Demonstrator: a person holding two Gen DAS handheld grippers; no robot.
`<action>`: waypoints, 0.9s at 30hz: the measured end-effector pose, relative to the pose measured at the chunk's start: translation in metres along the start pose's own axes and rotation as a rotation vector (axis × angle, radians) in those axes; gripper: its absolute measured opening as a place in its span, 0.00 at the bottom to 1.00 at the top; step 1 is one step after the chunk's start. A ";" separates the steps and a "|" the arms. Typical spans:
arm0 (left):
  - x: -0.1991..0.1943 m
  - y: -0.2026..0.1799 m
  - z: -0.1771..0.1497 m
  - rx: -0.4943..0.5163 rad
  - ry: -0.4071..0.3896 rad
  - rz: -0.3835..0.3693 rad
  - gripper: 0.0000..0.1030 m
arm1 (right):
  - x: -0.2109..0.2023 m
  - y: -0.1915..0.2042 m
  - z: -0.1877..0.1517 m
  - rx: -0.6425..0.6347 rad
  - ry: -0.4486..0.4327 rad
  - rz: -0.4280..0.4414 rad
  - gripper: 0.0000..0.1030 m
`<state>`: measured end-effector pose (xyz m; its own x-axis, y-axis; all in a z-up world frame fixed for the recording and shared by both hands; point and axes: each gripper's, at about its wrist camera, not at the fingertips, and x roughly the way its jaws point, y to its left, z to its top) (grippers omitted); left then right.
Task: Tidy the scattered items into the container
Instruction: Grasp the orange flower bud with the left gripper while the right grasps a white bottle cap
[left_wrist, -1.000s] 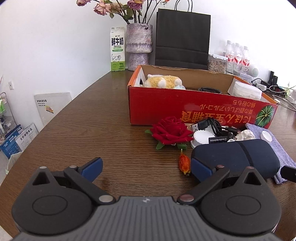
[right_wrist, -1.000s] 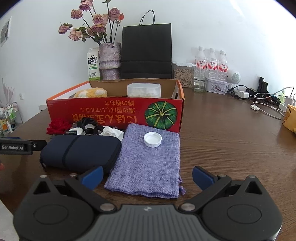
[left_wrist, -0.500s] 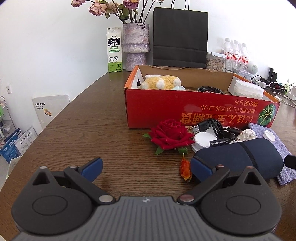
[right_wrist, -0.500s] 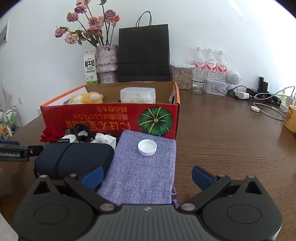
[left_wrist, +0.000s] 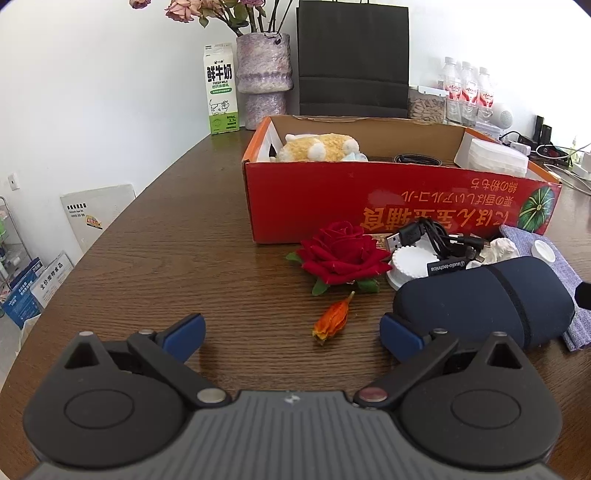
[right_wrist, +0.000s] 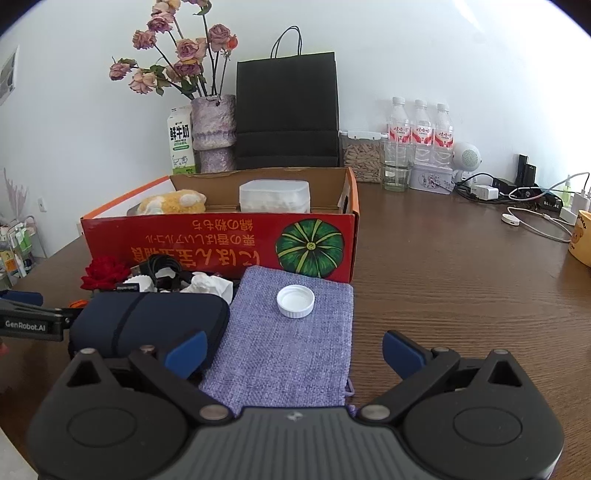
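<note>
A red cardboard box (left_wrist: 332, 195) (right_wrist: 221, 240) stands open on the wooden table, holding a yellow plush toy (left_wrist: 317, 147), a black cable and a clear plastic tub (right_wrist: 274, 196). In front of it lie a red fabric rose (left_wrist: 341, 254), a small orange flower (left_wrist: 330, 320), a tangle of black cable (left_wrist: 436, 236), a white cap, crumpled tissue (right_wrist: 207, 285), a navy pouch (left_wrist: 480, 299) (right_wrist: 147, 325) and a purple cloth bag (right_wrist: 291, 336) with a white lid (right_wrist: 295, 301) on it. My left gripper (left_wrist: 291, 332) is open just short of the orange flower. My right gripper (right_wrist: 291, 352) is open over the purple bag.
A vase of dried roses (right_wrist: 214, 133), a milk carton (left_wrist: 220, 99), a black paper bag (right_wrist: 288, 110), water bottles (right_wrist: 421, 133) and chargers with cables (right_wrist: 517, 192) line the back of the table. The table edge curves away at the left, with boxes on the floor below.
Both grippers have moved forward toward the items. The orange flower now lies between the left fingers' line, and the right gripper has come over the purple bag's near end.
</note>
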<state>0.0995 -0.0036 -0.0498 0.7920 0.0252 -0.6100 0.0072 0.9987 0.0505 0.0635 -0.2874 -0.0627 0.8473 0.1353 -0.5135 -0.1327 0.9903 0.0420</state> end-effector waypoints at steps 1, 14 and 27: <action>0.000 0.000 0.000 0.004 0.000 0.002 1.00 | 0.001 -0.001 0.001 0.003 0.000 -0.001 0.97; 0.004 0.000 0.006 0.015 0.002 -0.061 0.81 | 0.036 -0.001 0.029 -0.038 0.027 0.006 0.72; -0.003 -0.015 0.007 0.066 -0.015 -0.138 0.14 | 0.059 0.000 0.028 -0.062 0.084 0.039 0.26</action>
<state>0.1013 -0.0188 -0.0430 0.7896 -0.1131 -0.6032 0.1565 0.9875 0.0196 0.1279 -0.2782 -0.0685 0.7955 0.1676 -0.5823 -0.1980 0.9801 0.0117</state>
